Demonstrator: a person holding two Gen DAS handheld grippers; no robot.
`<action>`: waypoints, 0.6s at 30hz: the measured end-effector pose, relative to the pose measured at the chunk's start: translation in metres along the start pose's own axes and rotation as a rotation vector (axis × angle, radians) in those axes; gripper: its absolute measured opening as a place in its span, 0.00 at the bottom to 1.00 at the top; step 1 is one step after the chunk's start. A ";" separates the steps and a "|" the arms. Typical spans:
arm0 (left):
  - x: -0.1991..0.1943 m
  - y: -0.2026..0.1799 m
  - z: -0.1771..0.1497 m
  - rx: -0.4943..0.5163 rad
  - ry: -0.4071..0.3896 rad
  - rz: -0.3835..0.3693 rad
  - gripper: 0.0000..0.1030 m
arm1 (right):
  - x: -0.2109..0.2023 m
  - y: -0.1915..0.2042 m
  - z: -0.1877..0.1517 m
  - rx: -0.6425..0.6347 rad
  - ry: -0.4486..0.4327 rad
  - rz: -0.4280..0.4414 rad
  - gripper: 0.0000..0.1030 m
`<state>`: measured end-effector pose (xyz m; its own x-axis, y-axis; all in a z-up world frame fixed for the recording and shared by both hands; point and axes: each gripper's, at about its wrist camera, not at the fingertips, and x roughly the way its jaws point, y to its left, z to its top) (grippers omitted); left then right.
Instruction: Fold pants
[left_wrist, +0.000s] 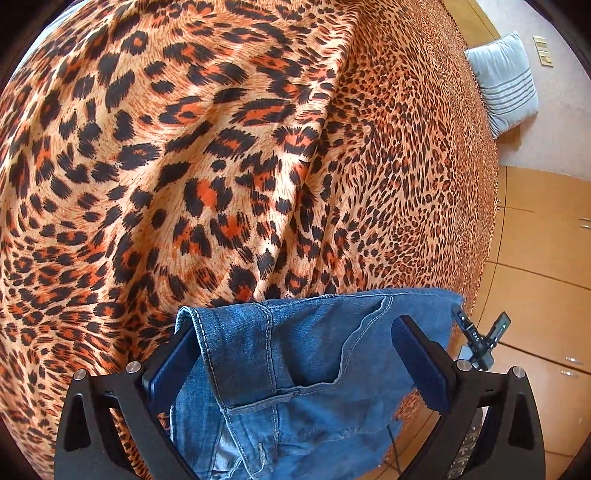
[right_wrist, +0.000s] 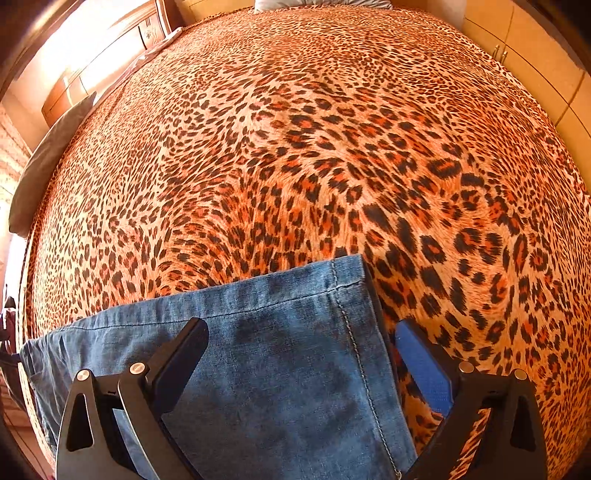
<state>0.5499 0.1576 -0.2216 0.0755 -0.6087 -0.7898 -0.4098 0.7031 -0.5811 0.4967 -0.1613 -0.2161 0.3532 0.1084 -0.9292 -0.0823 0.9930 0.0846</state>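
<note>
While both sets of jaws stand wide apart, neither one is actually clamping anything, as far as I can see. The left gripper (left_wrist: 295, 350) has the waist end of the jeans (left_wrist: 295, 369) sitting between its fingers, with the denim draped over the tip of its left finger (left_wrist: 173, 365) and a pocket seam showing in the middle. The right gripper (right_wrist: 301, 354) has a leg end of the jeans (right_wrist: 280, 362) between its fingers, hem edge pointing away from the camera; the fabric covers the gap but the blue pad of the right finger (right_wrist: 424, 365) sits clear of it, beside the side seam. Everything lies on a leopard-print bedspread (right_wrist: 314, 147) that fills both views. Past the far edge of the bedspread there's a grey striped pillow (left_wrist: 506, 85), and beyond its side edge are wooden cabinet doors (left_wrist: 546, 236). A grey cushion (right_wrist: 51, 162) rests at the bedspread's other side.
</note>
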 end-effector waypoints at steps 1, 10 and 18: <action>0.003 -0.006 0.000 0.013 0.009 0.004 0.98 | 0.003 0.002 0.001 -0.018 0.006 -0.019 0.97; 0.022 -0.036 -0.002 0.151 0.011 0.096 0.62 | -0.004 0.001 0.003 -0.022 -0.008 -0.010 0.29; 0.002 -0.030 -0.027 0.117 -0.065 0.142 0.06 | -0.047 -0.004 -0.011 0.035 -0.085 0.090 0.08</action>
<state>0.5381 0.1258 -0.2003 0.0843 -0.4779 -0.8744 -0.3123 0.8206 -0.4786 0.4698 -0.1712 -0.1764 0.4240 0.1993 -0.8835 -0.0855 0.9799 0.1801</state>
